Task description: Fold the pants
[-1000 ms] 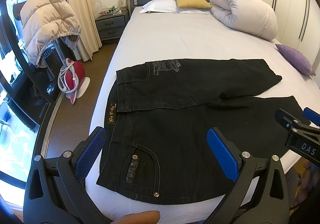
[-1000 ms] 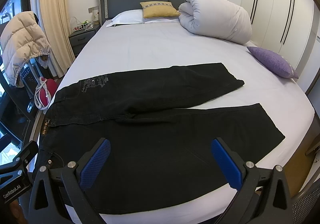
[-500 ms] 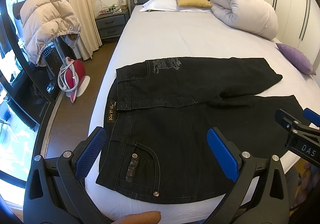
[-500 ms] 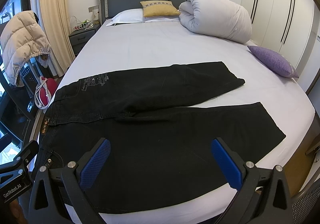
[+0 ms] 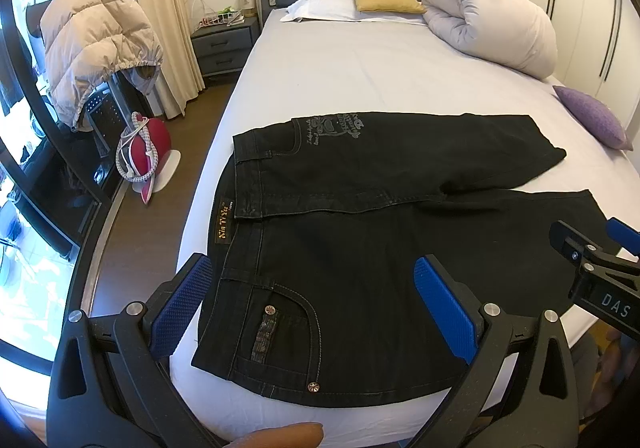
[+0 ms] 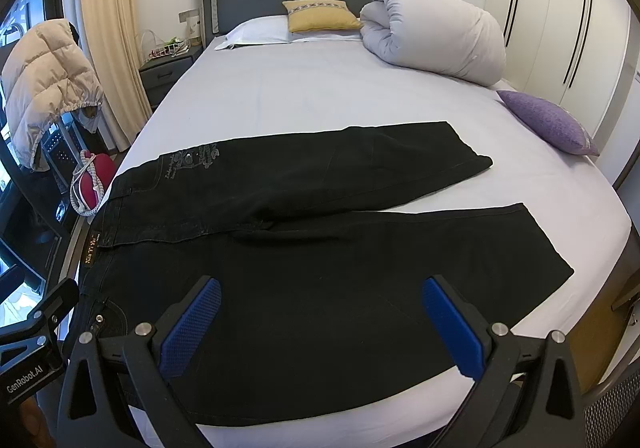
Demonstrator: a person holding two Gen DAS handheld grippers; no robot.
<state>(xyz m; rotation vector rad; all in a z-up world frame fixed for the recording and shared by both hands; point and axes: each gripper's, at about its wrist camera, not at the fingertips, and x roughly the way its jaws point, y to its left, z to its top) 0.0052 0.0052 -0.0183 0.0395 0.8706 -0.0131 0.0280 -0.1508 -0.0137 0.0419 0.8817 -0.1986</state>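
Lying flat across white-sheeted bed (image 6: pixel 320 95): black denim pants (image 6: pixel 320 268), legs splayed; hovering above, left gripper (image 5: pixel 316 304) and right gripper (image 6: pixel 320 324), jaws spread.

I count 1 pair of black pants (image 6: pixel 304 248) with 2 legs on 1 bed (image 6: pixel 320 95). On it too: 1 white pillow (image 6: pixel 256 32), 1 yellow cushion (image 6: pixel 320 15), 1 purple cushion (image 6: pixel 548 119), 1 rolled duvet (image 6: pixel 436 39). Beside it: 1 nightstand (image 5: pixel 222 43), 1 puffer jacket (image 5: pixel 92 43). I hold 2 grippers, my left gripper (image 5: pixel 320 312) and my right gripper (image 6: pixel 324 328).
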